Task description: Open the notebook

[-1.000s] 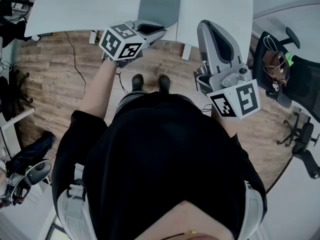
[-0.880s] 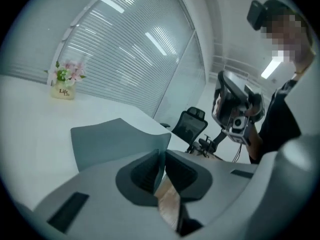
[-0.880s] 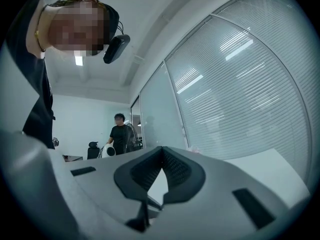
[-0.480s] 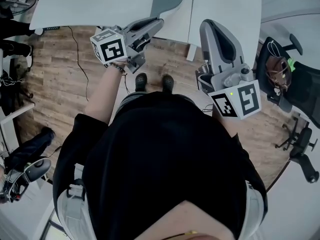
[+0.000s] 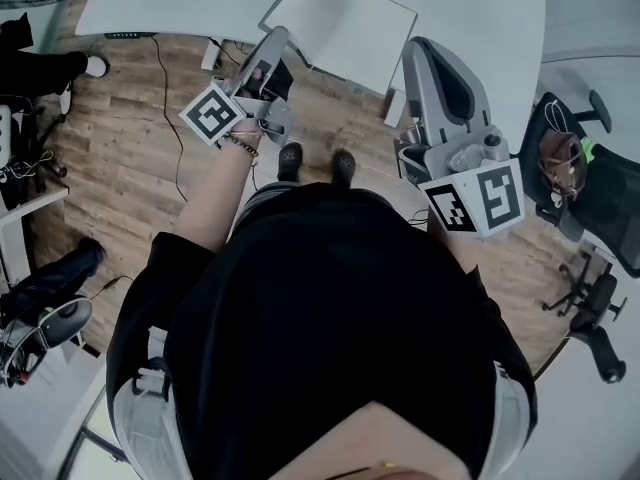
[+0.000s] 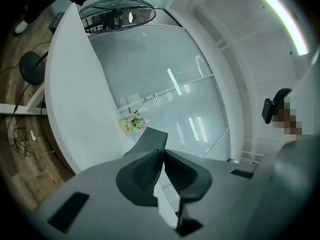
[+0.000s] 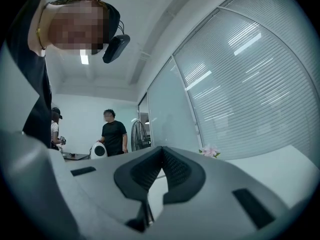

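Light notebook (image 5: 350, 30) with a thin, bendy cover (image 6: 150, 140), best pinched at the free edge, where left gripper (image 6: 162, 153) clamps it; right gripper (image 7: 161, 154) closed, empty.

Legible text: none.
1. Left marker cube (image 5: 212, 114), head view, 10 o'clock; right marker cube (image 5: 472, 198), 3 o'clock. Black-and-white square patterns only (no letters, no digits).
2. Small yellowish card (image 6: 127, 126) beside flowers (image 6: 136, 120) on the desk (image 6: 80, 109), left gripper view, just off centre toward 8 o'clock. Dark marks, too small to read.
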Tool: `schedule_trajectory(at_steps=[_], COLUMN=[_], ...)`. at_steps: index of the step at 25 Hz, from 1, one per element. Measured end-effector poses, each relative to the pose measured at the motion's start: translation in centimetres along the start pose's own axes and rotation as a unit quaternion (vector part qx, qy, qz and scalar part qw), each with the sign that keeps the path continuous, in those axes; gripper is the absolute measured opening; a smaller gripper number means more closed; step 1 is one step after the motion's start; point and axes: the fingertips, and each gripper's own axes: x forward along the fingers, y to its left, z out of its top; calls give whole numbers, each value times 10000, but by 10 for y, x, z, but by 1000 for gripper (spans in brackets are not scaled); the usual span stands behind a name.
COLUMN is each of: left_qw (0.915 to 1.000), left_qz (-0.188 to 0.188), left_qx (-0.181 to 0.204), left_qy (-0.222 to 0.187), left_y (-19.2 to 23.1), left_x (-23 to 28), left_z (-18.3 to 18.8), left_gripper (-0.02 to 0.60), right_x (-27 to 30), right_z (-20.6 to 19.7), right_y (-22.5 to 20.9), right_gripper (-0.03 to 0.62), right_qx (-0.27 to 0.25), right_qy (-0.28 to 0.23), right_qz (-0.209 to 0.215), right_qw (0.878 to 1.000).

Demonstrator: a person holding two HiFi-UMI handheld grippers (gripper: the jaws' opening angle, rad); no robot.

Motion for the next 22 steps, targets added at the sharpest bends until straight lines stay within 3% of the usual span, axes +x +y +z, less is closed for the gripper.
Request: schedule_trajectory(at_steps=[4,8,12,15,20,22], left_qw=[9994,9984,9989,9987,9953,9949], left_qz=[313,352,447,464,331,375], left_qx=[108,430,-149,-221,-906,-935], left_qy=[76,91,-25,-40,-121,-59], left_y=[20,30,46,58,70,80], left_x=[-14,-17,-25,-30,-35,-37], left_z=[4,16,20,26,26,25], left_gripper=[41,40,38,38,38,37], right_x=[11,18,25,28,34,35], right_z=[-6,-11,-14,-16,-22,-25], right_y=[11,18,27,34,42,42], right_gripper=[3,3,3,3,3,3], right_qx=[2,-10,-1,1,108,113], right_qy=[56,90,99,130,171,196], right_qz=[71,85,86,73,15,-37], right_qw=[10000,9999,9999,9999,9998,9997])
